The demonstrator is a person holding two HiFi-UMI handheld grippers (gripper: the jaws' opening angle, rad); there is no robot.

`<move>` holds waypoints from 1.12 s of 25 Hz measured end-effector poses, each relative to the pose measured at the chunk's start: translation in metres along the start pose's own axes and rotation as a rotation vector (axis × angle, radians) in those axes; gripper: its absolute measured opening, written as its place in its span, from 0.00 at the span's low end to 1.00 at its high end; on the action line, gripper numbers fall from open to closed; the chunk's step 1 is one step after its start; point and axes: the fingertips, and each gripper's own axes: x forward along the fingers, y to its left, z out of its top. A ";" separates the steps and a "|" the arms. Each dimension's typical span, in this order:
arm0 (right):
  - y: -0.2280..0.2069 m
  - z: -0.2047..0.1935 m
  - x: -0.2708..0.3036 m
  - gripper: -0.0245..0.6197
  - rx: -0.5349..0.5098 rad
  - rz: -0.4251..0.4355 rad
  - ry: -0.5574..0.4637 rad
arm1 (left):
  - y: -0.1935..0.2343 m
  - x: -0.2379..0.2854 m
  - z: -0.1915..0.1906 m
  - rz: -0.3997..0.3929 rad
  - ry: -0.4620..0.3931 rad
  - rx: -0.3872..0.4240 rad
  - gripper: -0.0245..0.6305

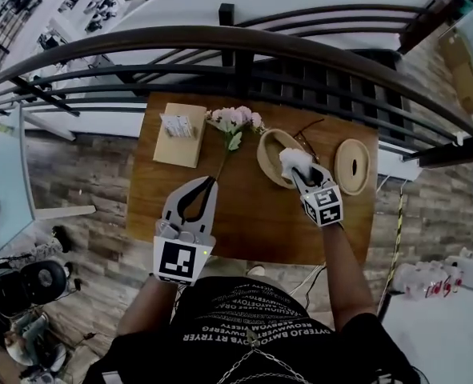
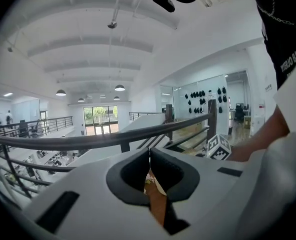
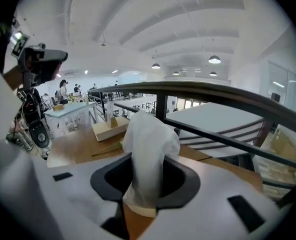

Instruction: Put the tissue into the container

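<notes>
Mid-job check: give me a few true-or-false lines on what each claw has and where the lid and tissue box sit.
1. The right claw grips the tissue. True.
2. The lid is on the container. False: the lid lies on the table, to the right of the open container.
3. The left claw holds the flower. False: its jaws are together on nothing, and the flower lies on the table just ahead of it.
4. The tissue box stands left of the flower. True.
</notes>
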 end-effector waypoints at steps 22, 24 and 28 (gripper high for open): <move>0.011 -0.058 0.082 0.45 -0.092 0.073 0.288 | -0.017 0.011 -0.019 -0.030 0.026 -0.008 0.08; 0.011 -0.052 0.072 0.45 -0.095 0.067 0.267 | -0.019 0.010 -0.019 -0.030 0.031 -0.004 0.08; 0.008 -0.045 0.055 0.46 -0.120 0.048 0.247 | -0.025 0.006 -0.015 -0.029 0.032 0.002 0.08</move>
